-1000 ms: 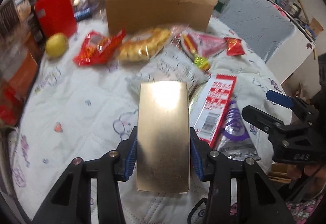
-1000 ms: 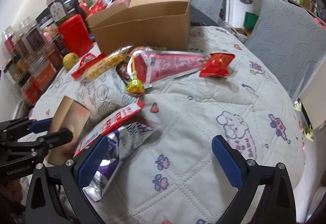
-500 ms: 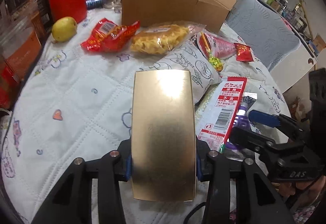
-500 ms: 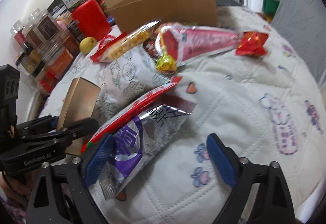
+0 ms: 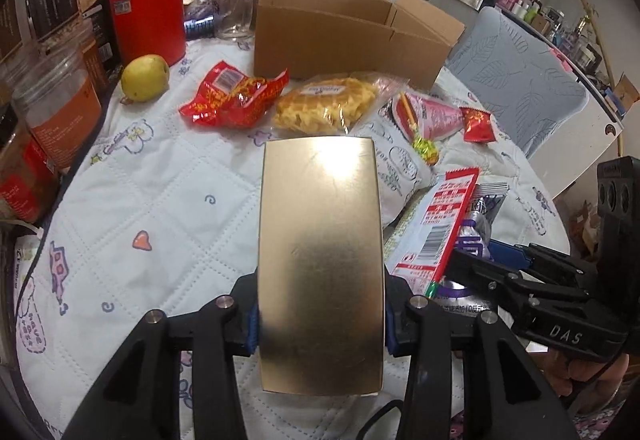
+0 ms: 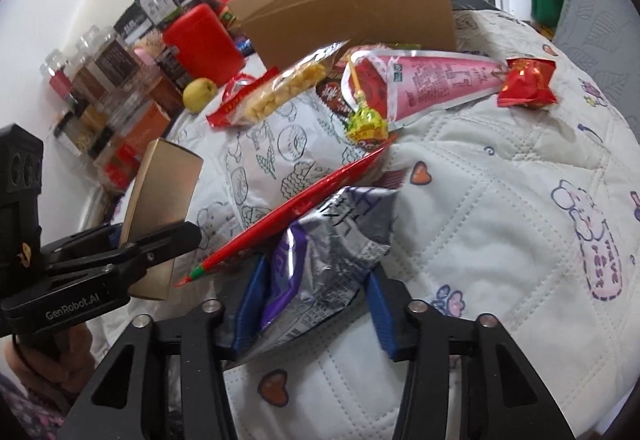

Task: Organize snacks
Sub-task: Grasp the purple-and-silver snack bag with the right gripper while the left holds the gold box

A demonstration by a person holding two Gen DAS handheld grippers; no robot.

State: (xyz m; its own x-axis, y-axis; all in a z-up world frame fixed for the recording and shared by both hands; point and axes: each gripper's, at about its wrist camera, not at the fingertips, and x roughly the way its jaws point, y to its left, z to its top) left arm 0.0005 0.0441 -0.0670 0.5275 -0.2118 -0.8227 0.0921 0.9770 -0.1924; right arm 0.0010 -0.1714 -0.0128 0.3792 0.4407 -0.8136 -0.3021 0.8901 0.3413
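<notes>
My left gripper [image 5: 320, 316] is shut on a flat gold box [image 5: 320, 240] and holds it above the quilted table [image 5: 160, 200]. In the right wrist view the same gold box [image 6: 160, 192] hangs at the left. My right gripper [image 6: 316, 300] is closing on a crumpled silver-and-purple snack packet [image 6: 320, 248], and its blue pads [image 6: 252, 304] press the packet's sides. A long red-and-white packet [image 6: 304, 200] lies partly over that packet. An open cardboard box [image 5: 344, 36] stands at the back of the table.
In front of the box lie a red packet [image 5: 232, 96], a bag of yellow snacks [image 5: 328, 104], a pink cone packet [image 5: 432, 116], a small red sachet [image 5: 478, 124] and a lollipop [image 6: 366, 126]. A pear [image 5: 145, 77], a red container [image 5: 148, 12] and jars [image 5: 56, 112] line the left edge.
The right gripper's jaws have come together from wide apart onto the silver-and-purple packet, which has bunched up. The left gripper still holds the gold box and has shifted slightly.
</notes>
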